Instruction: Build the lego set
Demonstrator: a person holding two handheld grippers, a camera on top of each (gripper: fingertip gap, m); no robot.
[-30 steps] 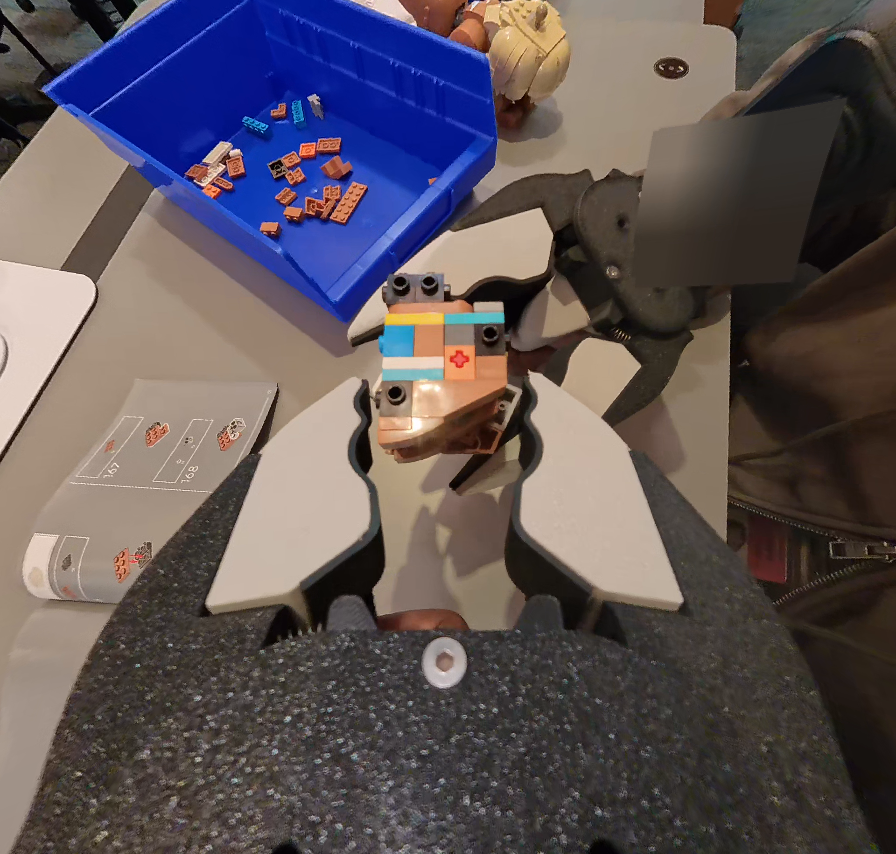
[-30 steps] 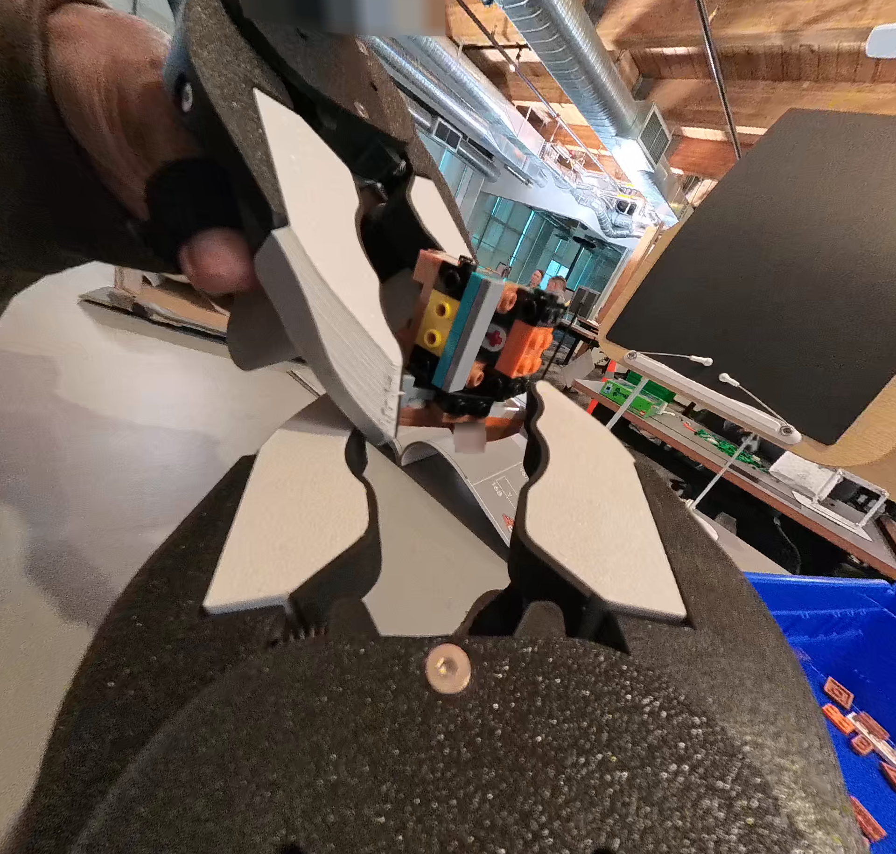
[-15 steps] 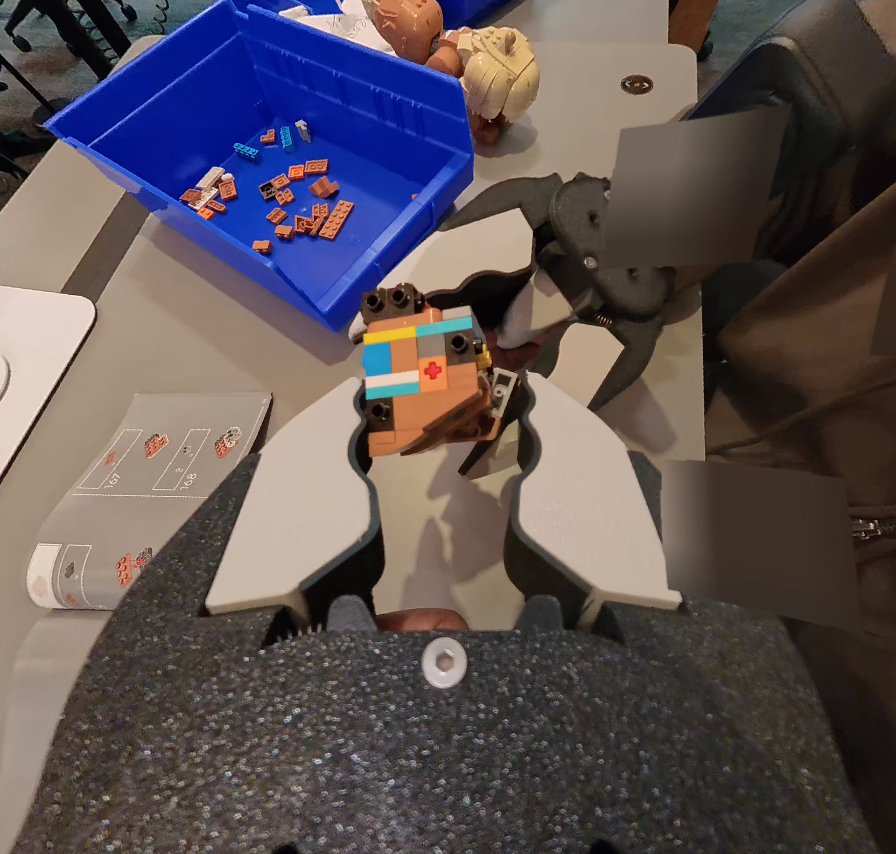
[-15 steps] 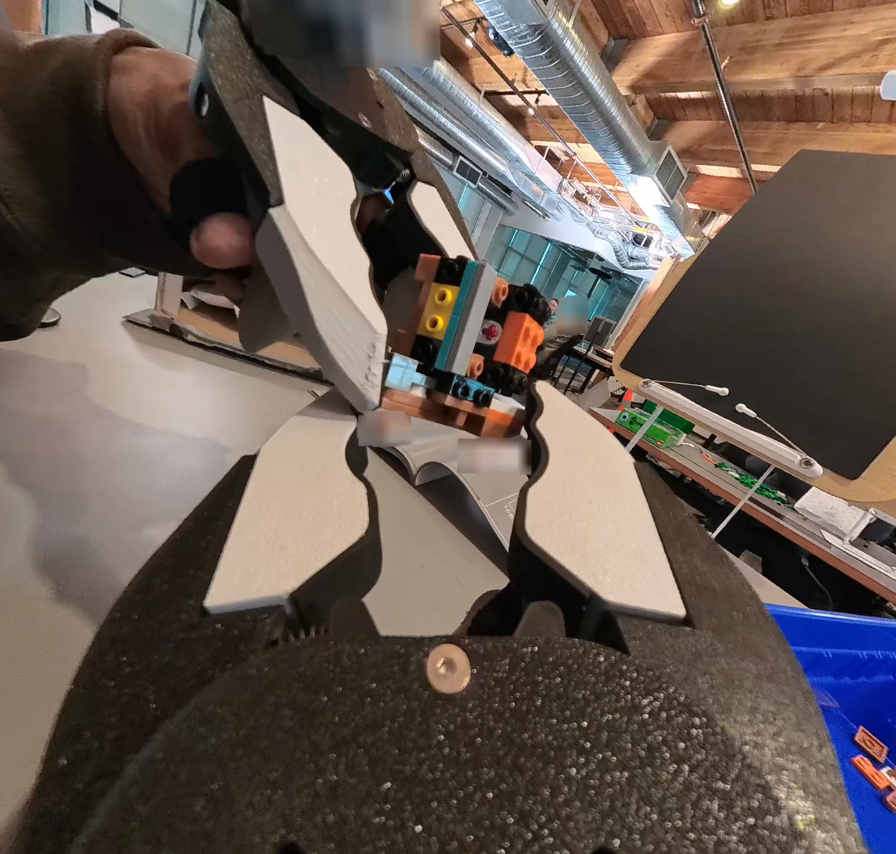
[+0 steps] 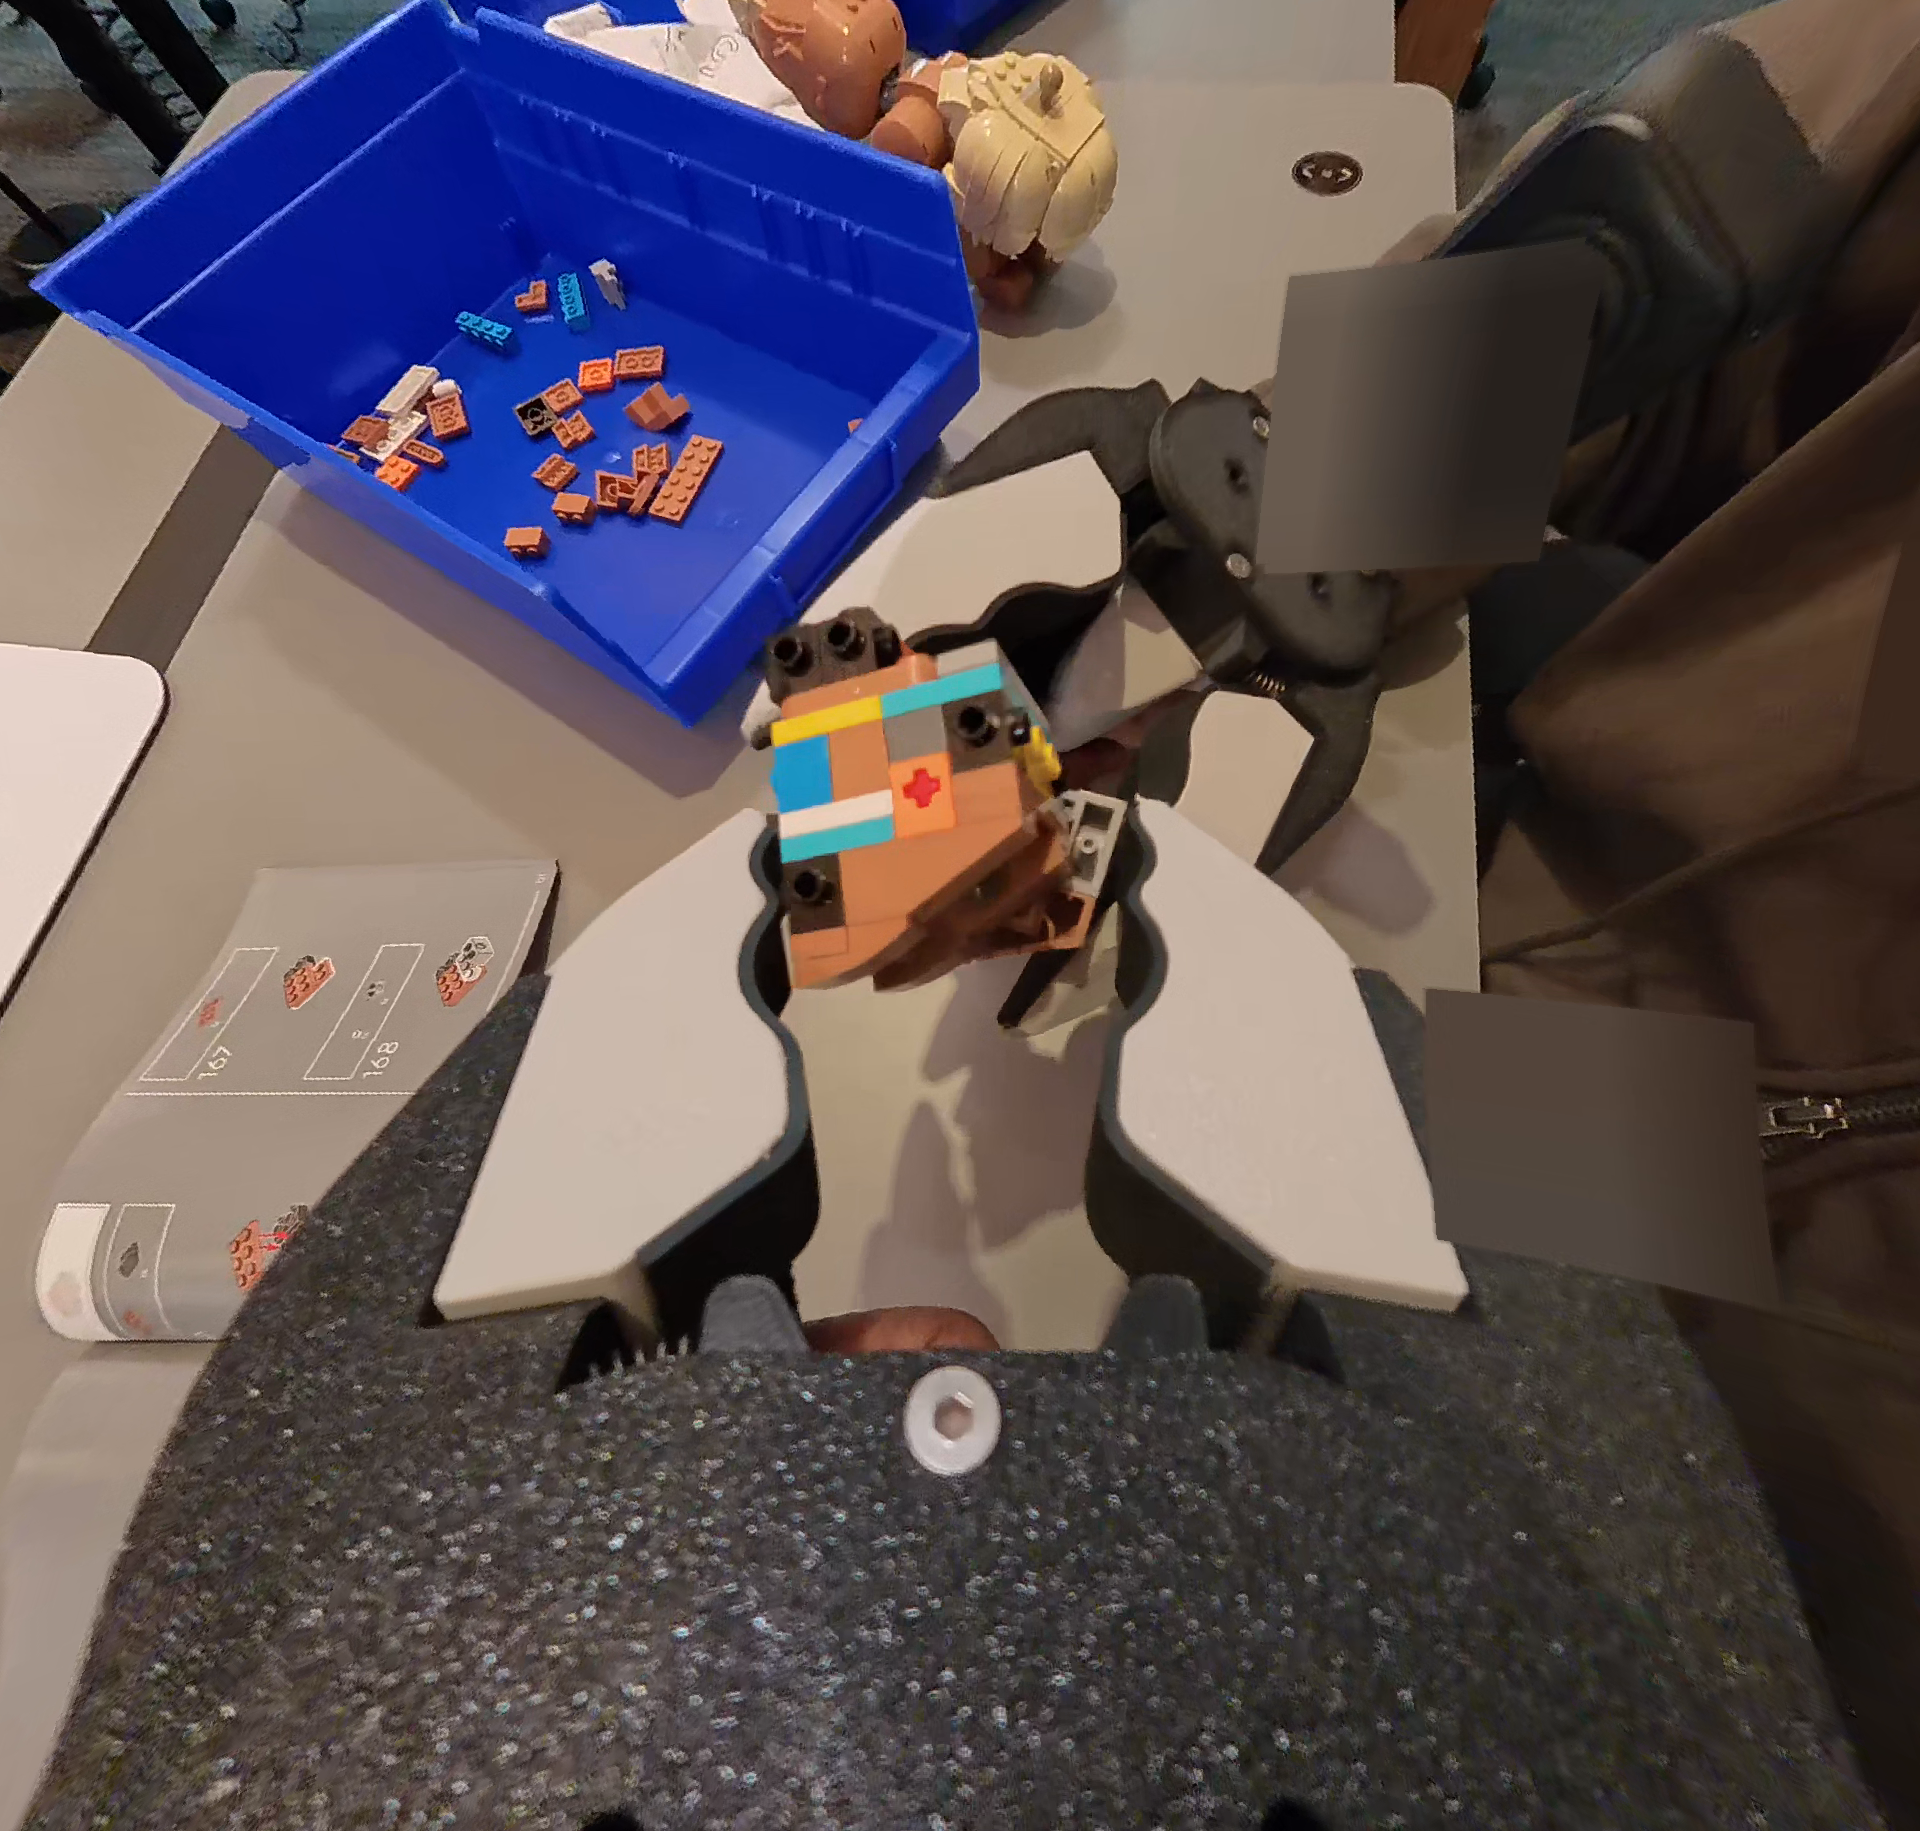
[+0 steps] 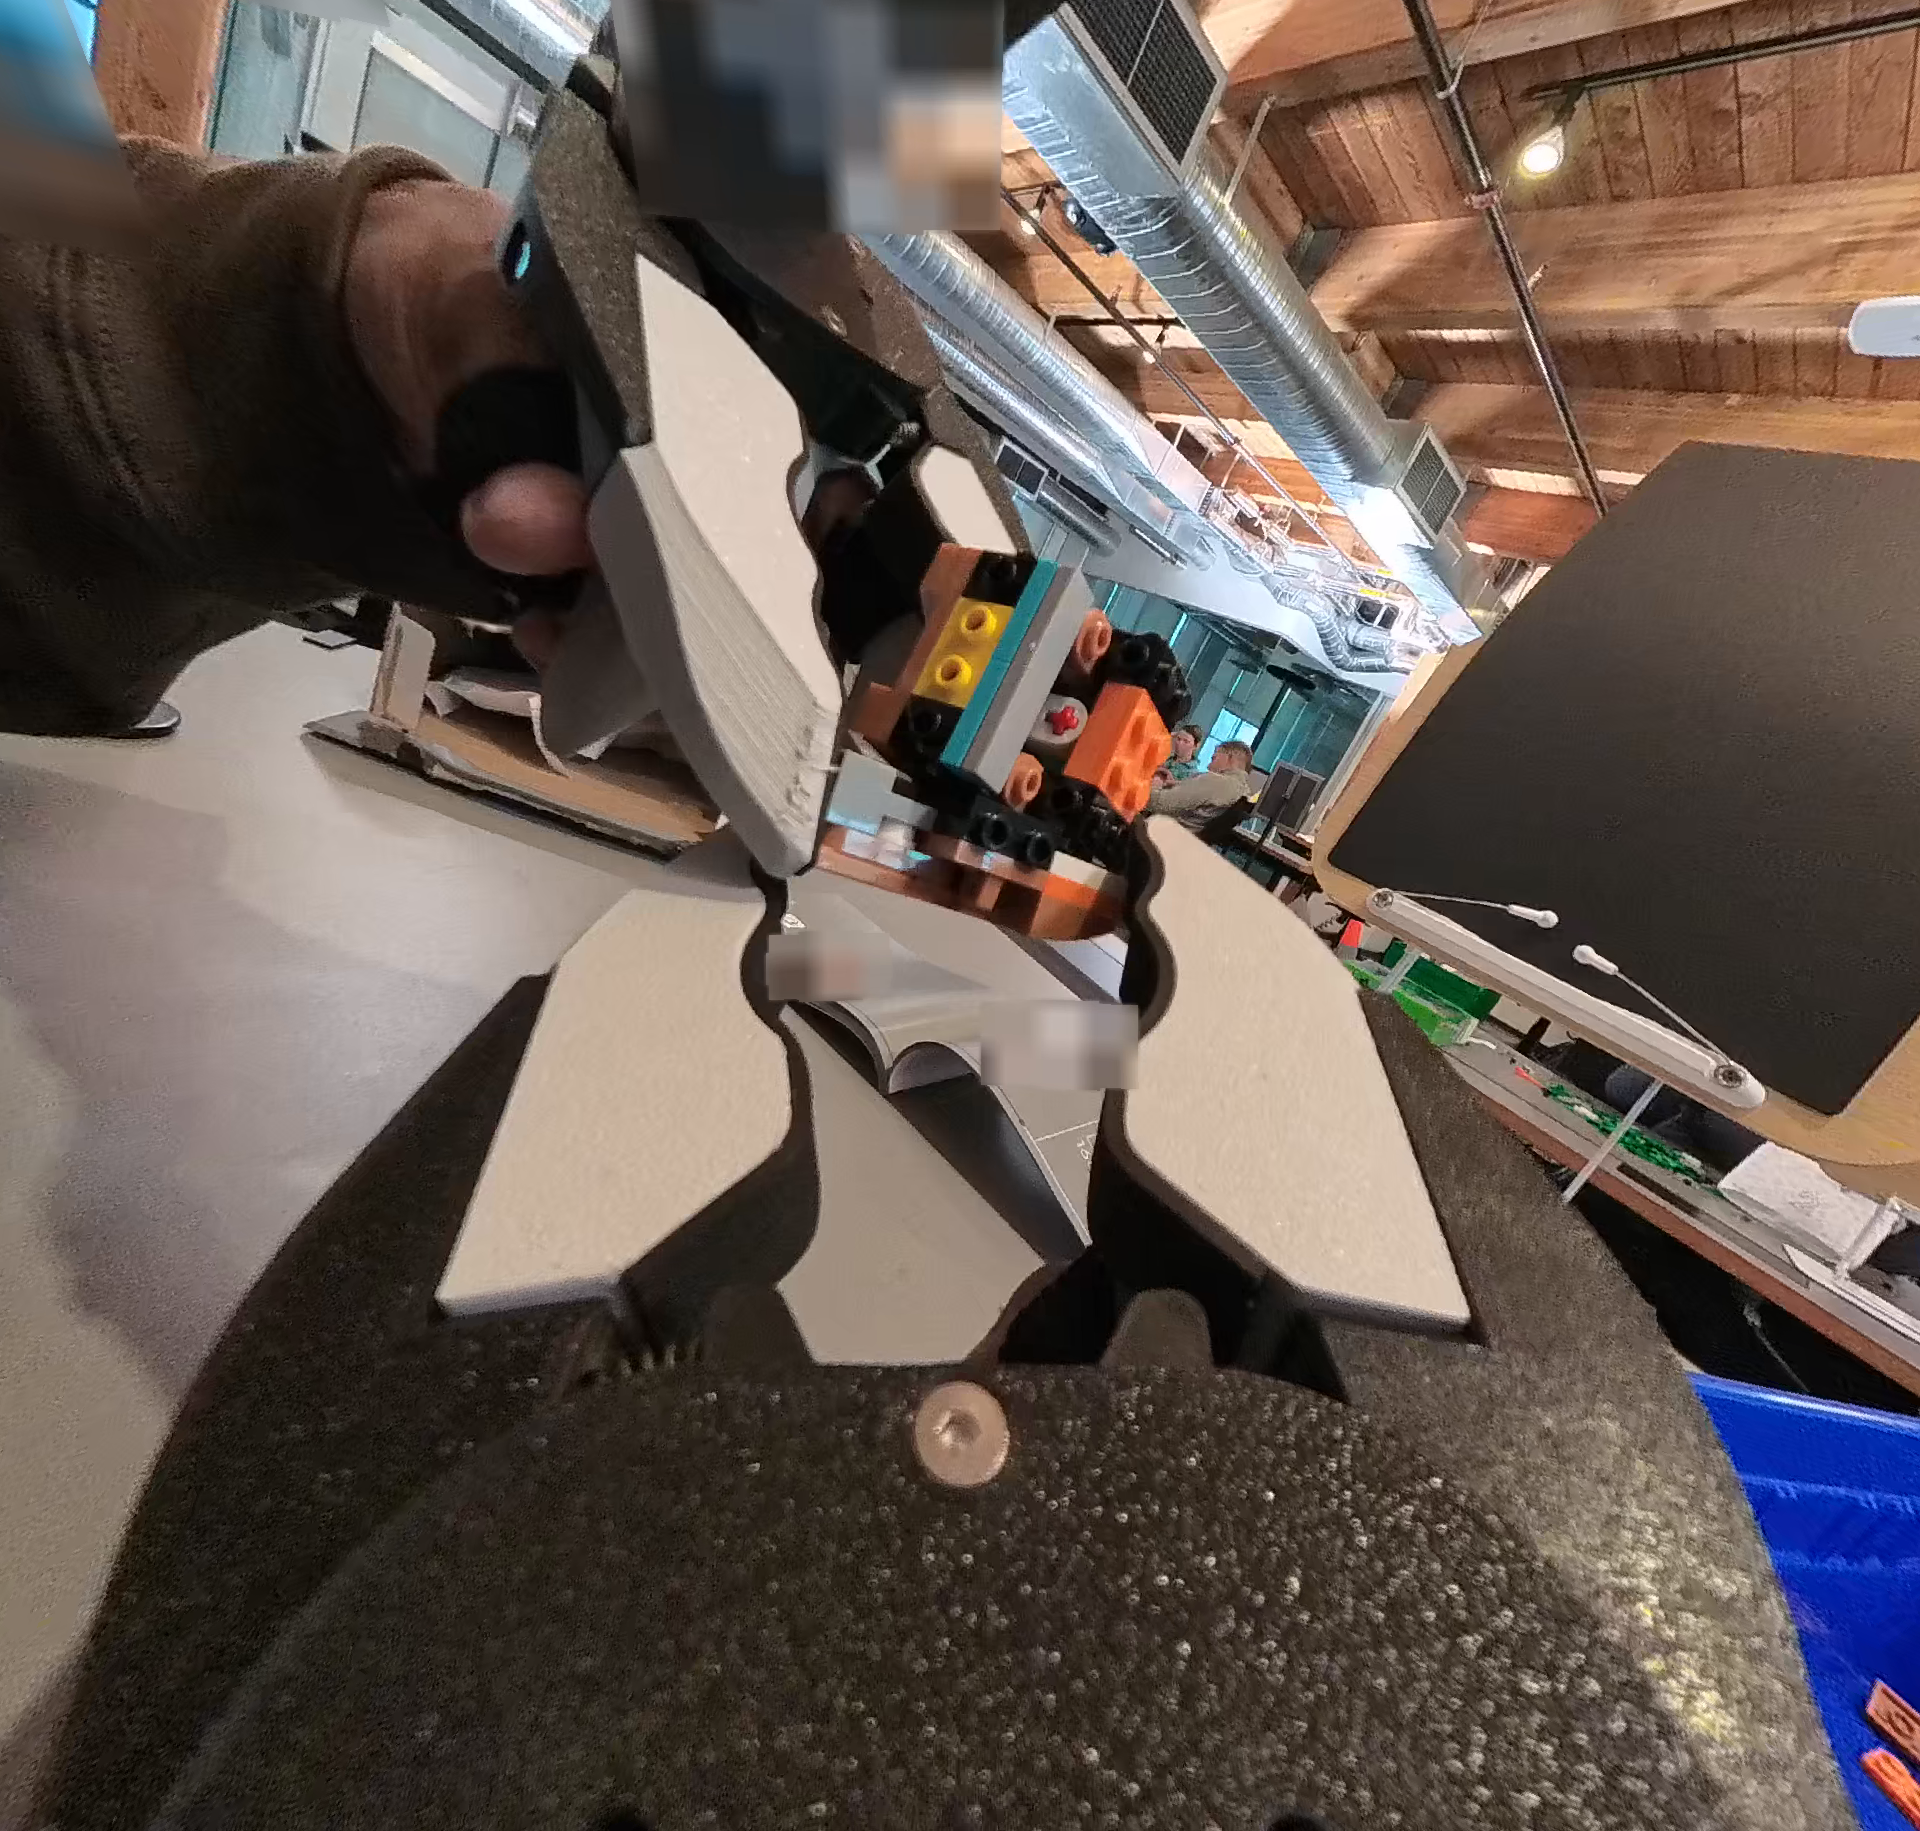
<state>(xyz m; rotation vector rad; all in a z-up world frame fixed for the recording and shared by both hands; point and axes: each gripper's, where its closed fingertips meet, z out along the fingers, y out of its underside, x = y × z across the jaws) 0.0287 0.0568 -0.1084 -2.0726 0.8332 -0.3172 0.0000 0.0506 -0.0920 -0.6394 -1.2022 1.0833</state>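
Grey tabletop (image 5: 343, 732) carries everything, under a timber ceiling with silver ducts. Nearest, the left gripper (image 5: 940, 898) has its two pale grey fingers closed on the lower part of a blocky brown, orange, teal and yellow lego assembly (image 5: 894, 805), held up off the surface. The right gripper (image 6: 951, 893) meets it from the opposite side, its fingertips at the brown base of the assembly; whether they actually pinch it I cannot tell. An open grey instruction booklet (image 5: 301, 1075) lies toward the table's left edge. Beyond stands a blue plastic bin (image 5: 790, 493) holding loose brown and teal bricks (image 5: 582, 431). Farther, near the far edge, rest finished tan and brown lego figures (image 5: 997, 140).
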